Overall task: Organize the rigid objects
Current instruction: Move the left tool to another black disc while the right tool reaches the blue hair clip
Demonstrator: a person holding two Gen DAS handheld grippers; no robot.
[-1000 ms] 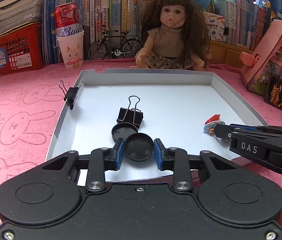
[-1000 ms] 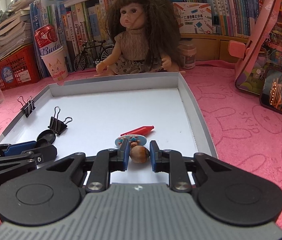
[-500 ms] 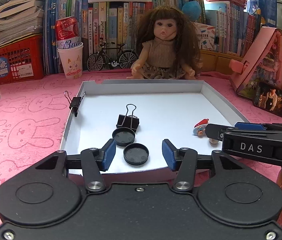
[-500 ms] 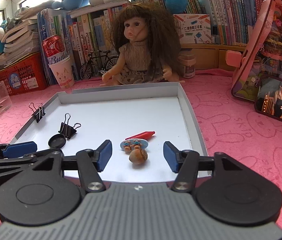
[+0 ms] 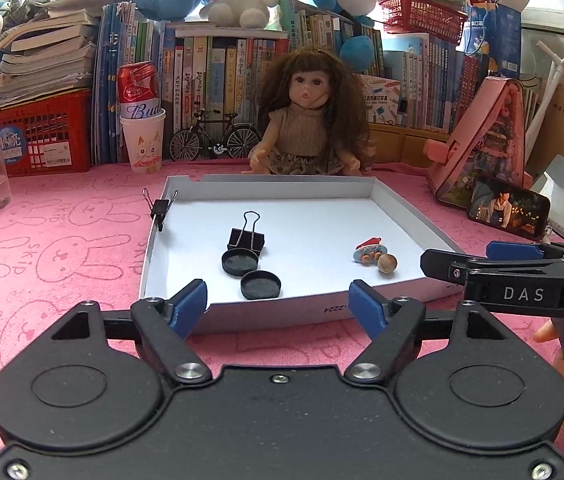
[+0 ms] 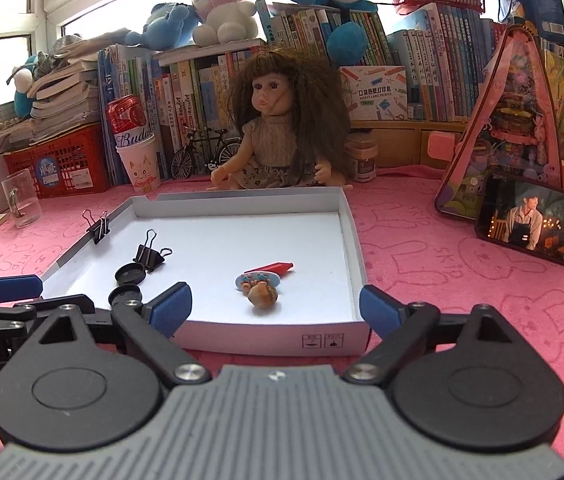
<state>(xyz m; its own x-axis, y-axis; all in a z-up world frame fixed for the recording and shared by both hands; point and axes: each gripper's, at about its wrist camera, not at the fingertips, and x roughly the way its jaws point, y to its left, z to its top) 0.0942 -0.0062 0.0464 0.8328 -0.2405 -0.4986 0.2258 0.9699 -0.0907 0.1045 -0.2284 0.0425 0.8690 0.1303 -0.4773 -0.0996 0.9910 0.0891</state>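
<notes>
1. Black caps [image 5: 260, 285] and a brown nut [image 6: 264, 295] are seen lying loose in the white box lid [image 5: 409, 216].
2. Left gripper [image 5: 278, 306] and right gripper [image 6: 276, 307], jaws just opened, are held spread and empty before the lid's near wall.

White tray [image 5: 409, 216], 2 black caps [image 5: 261, 285] inside, left gripper [image 5: 278, 304] fingers [image 5: 190, 302] apart

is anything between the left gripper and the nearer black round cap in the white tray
Only the white cardboard tray's low front wall. The left gripper, jaws open, sits outside it; the nearer black round plastic cap lies just inside.
</notes>
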